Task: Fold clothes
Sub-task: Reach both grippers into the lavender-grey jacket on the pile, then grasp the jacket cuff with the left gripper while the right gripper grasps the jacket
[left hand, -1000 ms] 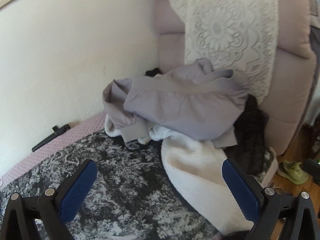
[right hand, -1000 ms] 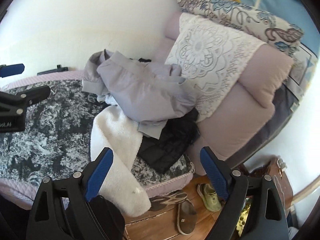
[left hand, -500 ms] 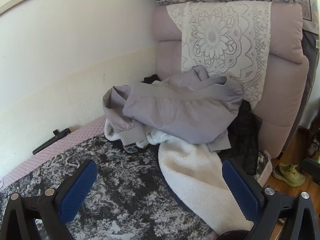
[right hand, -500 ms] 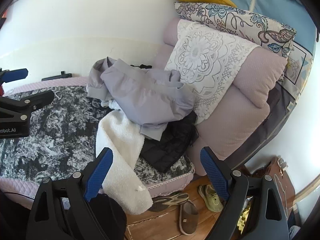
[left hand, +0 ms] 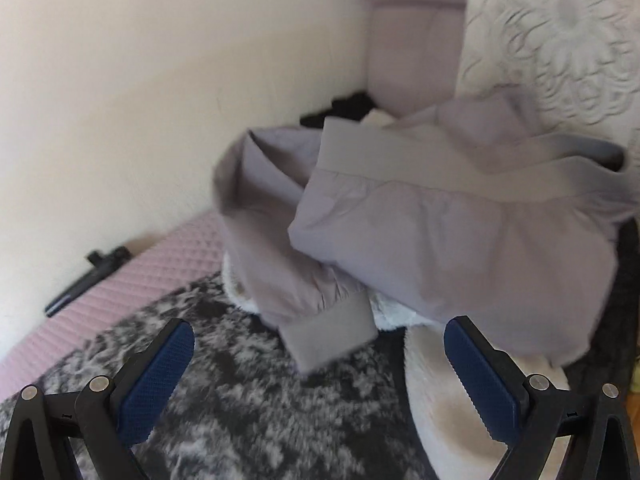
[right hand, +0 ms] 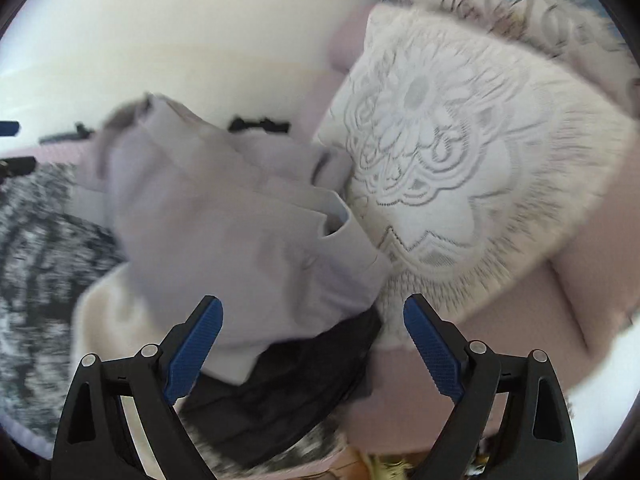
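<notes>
Left wrist view is way closer to the pile than half a second ago: the grey jacket [left hand: 452,236] now fills most of the frame, and the top of the lace cover [left hand: 560,48] is cut off. Right wrist view has pushed in too, so the shoes on the floor are gone from sight. Both shots are motion-blurred, so fabric detail is mushy.

Left hand-held gripper [left hand: 318,354] is spread wide, holding nothing, its pads either side of the jacket cuff [left hand: 332,338]. Right hand-held gripper [right hand: 312,332] is also wide and empty, hovering over the jacket hem and the black garment [right hand: 304,384].

The jacket sits on top of the pile on the bed, over a white fleece [left hand: 472,408]. A black stick [left hand: 86,276] lies by the wall. The patterned blanket [left hand: 248,412] is mostly bare.
</notes>
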Motion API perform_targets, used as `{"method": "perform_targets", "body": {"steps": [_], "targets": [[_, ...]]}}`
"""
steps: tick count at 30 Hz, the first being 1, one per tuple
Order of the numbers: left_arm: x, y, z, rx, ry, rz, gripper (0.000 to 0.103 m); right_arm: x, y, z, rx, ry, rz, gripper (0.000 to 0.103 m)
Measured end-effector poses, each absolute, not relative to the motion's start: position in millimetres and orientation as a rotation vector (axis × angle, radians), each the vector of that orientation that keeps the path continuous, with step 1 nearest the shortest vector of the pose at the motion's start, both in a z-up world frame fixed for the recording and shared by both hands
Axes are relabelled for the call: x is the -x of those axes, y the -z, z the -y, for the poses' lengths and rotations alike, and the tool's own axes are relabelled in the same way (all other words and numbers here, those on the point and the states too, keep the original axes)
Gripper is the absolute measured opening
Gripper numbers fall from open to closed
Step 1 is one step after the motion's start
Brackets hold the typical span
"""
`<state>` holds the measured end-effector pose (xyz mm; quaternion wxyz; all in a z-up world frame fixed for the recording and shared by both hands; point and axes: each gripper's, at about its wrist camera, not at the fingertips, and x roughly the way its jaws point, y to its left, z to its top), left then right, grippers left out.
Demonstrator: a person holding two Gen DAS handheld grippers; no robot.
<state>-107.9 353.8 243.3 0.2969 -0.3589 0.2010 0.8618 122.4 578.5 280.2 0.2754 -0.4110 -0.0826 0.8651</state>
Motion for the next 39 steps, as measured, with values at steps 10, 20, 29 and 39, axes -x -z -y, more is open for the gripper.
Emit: {"method": "perform_targets", "body": {"steps": [10, 20, 29, 39], "targets": [[207.9, -217.4, -434.6, 0.939, -2.115, -0.61, 0.103, -40.8, -231.3, -652.7, 1.312, -2.306, 0.339, 0.094], [231.2, -195.8, -461.2, 1.108, -1.862, -0.555, 0.023, -27.7, -213.4, -661.5, 1.425, -2.3, 0.369, 0.063], [189.7, -260.6, -423.2, 0.998, -1.884, -0.408, 0.007, -64.6, -242.6, -636.0, 1.425, -2.36, 0.294, 0.011], [77.0, -470.5, -262.5, 0.631, -2.102, -0.265, 0.008, -191.7, -464.1, -491.9, 0.82, -2.632, 0.219, 0.01]]}}
